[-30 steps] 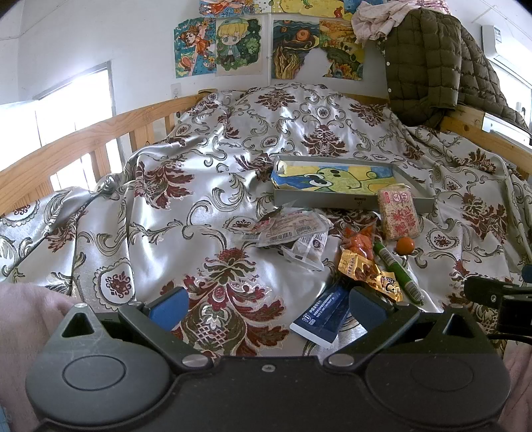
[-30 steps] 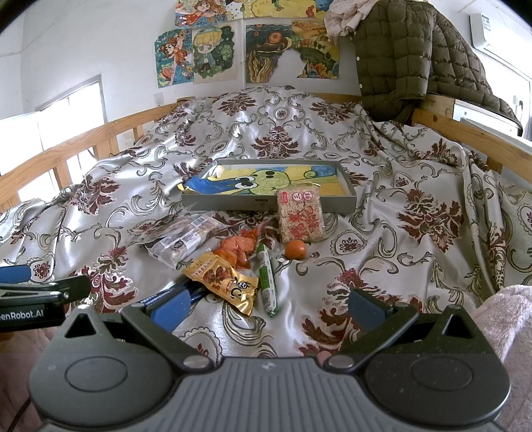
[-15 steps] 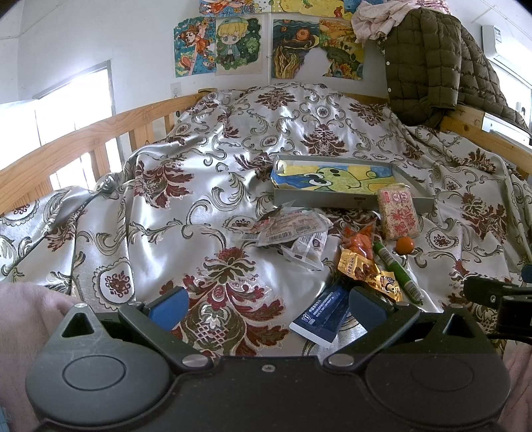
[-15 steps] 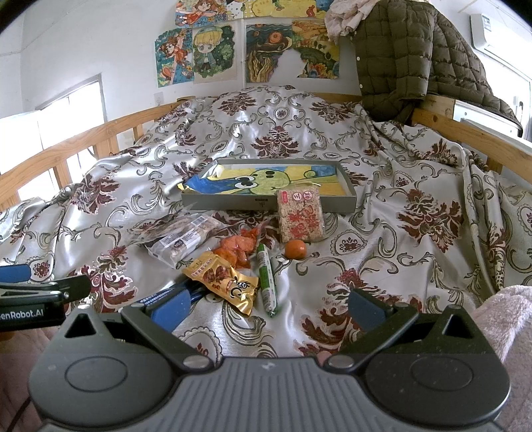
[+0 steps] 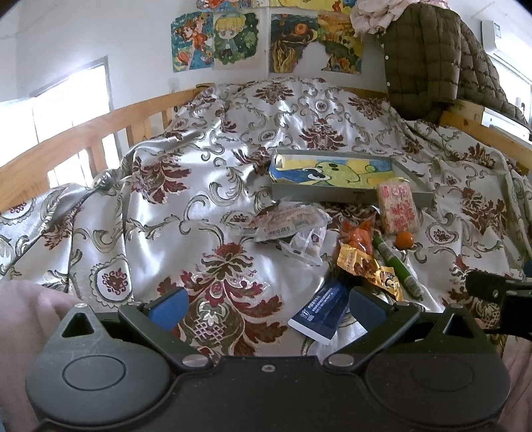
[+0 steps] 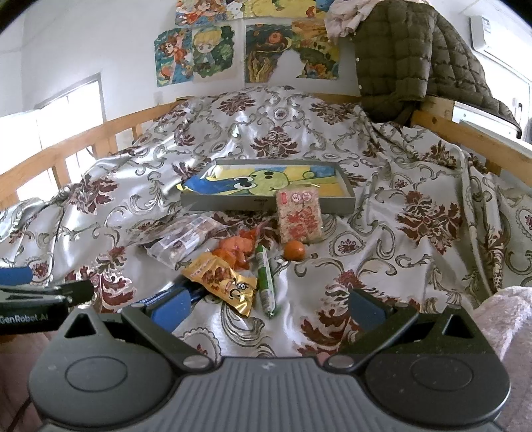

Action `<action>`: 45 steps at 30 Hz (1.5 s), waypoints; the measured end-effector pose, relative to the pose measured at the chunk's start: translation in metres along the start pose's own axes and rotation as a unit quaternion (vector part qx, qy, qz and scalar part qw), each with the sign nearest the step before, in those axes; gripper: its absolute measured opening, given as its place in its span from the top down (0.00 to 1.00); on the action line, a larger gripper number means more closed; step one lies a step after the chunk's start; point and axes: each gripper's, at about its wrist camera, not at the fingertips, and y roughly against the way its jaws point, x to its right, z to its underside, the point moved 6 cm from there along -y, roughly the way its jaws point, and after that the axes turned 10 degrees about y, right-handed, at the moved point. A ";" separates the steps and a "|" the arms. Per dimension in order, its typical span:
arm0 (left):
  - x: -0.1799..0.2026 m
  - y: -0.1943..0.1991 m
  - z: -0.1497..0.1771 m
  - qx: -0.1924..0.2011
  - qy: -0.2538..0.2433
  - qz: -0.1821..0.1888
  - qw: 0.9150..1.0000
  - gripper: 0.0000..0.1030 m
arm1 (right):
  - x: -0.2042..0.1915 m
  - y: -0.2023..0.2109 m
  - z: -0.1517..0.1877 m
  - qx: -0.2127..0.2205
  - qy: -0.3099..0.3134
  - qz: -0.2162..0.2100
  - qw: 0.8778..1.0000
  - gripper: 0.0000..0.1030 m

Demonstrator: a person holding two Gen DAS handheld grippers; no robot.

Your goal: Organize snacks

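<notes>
on bed, snacks lie just ahead of both grippers. blue packet (image 5: 321,307) sits at left gripper (image 5: 266,300) right finger, long axis pointing away; left is nearer. right gripper (image 6: 269,307) also spread, empty.

A white wall (image 5: 99,36) stands behind the bed, hung with bright cartoon posters (image 5: 216,40) – one of them, a painted scene (image 6: 292,50), has a torn white gap in it. Daylight pours through a window (image 5: 73,99) on the left, overexposed, and gleams on a satin bedspread (image 5: 166,206) patterned with dark red flowers and grey scrolls; the cloth lies rumpled in folds. A wooden rail (image 5: 99,126) with slats runs along the left side of the bed, and another rail (image 6: 465,136) along the right. Over the far right corner hangs an olive quilted jacket (image 6: 405,56) – pale cloth (image 6: 342,13) is bunched beside its top. A white air conditioner (image 6: 495,36) sits high on the right wall.
</notes>
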 end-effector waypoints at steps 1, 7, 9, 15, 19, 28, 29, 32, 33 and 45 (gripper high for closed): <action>0.000 -0.001 0.001 -0.002 0.000 0.000 1.000 0.01 | 0.001 -0.001 -0.001 0.001 -0.003 -0.002 1.000 0.00; 0.000 -0.007 -0.002 -0.026 -0.003 -0.002 1.000 0.01 | 0.004 -0.010 -0.004 -0.018 -0.017 -0.016 1.000 0.00; 0.001 -0.011 -0.002 -0.039 -0.005 -0.001 0.999 0.01 | 0.005 -0.015 -0.005 -0.028 -0.021 -0.025 0.999 0.00; 0.002 -0.039 -0.005 -0.101 0.008 0.018 0.995 0.01 | 0.014 -0.035 -0.017 -0.038 -0.022 -0.065 0.997 0.00; 0.004 -0.062 -0.005 -0.143 0.011 0.030 0.989 0.01 | 0.014 -0.054 -0.030 -0.041 0.008 -0.070 0.997 0.00; 0.024 -0.108 -0.012 -0.209 -0.070 0.072 0.973 0.01 | -0.001 -0.109 -0.045 -0.088 0.093 -0.165 0.978 0.00; 0.025 -0.112 -0.012 -0.213 -0.077 0.074 0.971 0.01 | -0.001 -0.116 -0.045 -0.099 0.088 -0.177 0.975 0.00; 0.029 -0.126 -0.011 -0.236 -0.089 0.081 0.964 0.01 | 0.001 -0.134 -0.043 -0.122 0.087 -0.193 0.970 0.00; 0.030 -0.130 -0.010 -0.244 -0.089 0.087 0.962 0.01 | 0.001 -0.139 -0.042 -0.128 0.090 -0.197 0.968 0.00; 0.047 -0.155 0.005 -0.278 -0.124 0.123 0.945 0.04 | -0.019 -0.180 -0.038 -0.136 0.194 -0.287 0.928 0.14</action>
